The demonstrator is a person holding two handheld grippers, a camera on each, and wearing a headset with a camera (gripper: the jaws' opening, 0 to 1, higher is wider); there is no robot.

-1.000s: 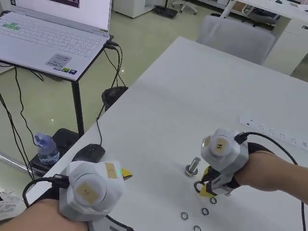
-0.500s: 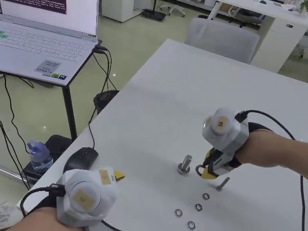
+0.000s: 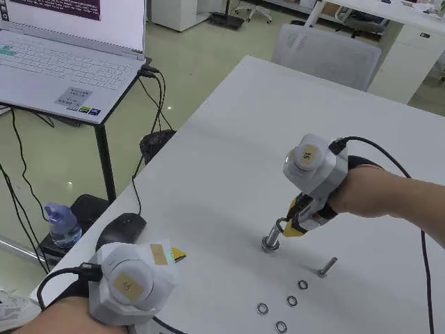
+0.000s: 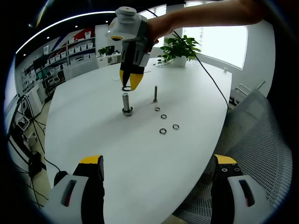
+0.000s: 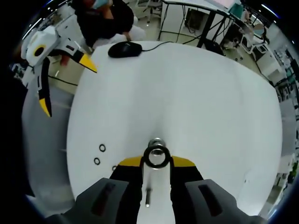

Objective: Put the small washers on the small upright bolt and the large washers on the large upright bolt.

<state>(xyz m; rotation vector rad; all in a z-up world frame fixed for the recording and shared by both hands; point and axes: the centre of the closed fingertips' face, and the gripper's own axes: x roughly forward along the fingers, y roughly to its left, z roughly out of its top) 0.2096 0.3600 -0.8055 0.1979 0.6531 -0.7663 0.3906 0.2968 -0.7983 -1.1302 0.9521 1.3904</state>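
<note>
- White table [image 3: 229,160]: carries all the work; the bolts and washers sit toward its near right part.
- Laptop [image 3: 62,62]: open on a separate stand, far left of the table.
- Grey chair [image 3: 327,52]: at the table's far edge.
- Right gripper [image 3: 286,228]: pointed down over the large bolt, jaws clenched on a washer.
- Left gripper [image 4: 159,163]: at the near left edge, well apart from the bolts; jaws spread wide, nothing between them.
- Black mouse [image 3: 125,229]: on the near left corner of the table, cable attached.
- Water bottle [image 3: 61,221]: down by the floor, left of the table.
- Large bolt [image 3: 271,240]: upright on its head, directly under the right gripper's tips.
- Small bolt [image 3: 327,266]: just right of the large bolt; the left gripper view shows it upright.
- Held washer [image 5: 156,156]: gripped at its rim between the yellow tips, hole lined up over the large bolt's top. Whether it touches the bolt, I cannot tell.
- Loose washers [image 3: 292,300]: four, flat on the table, clustered on the near side of both bolts.
</note>
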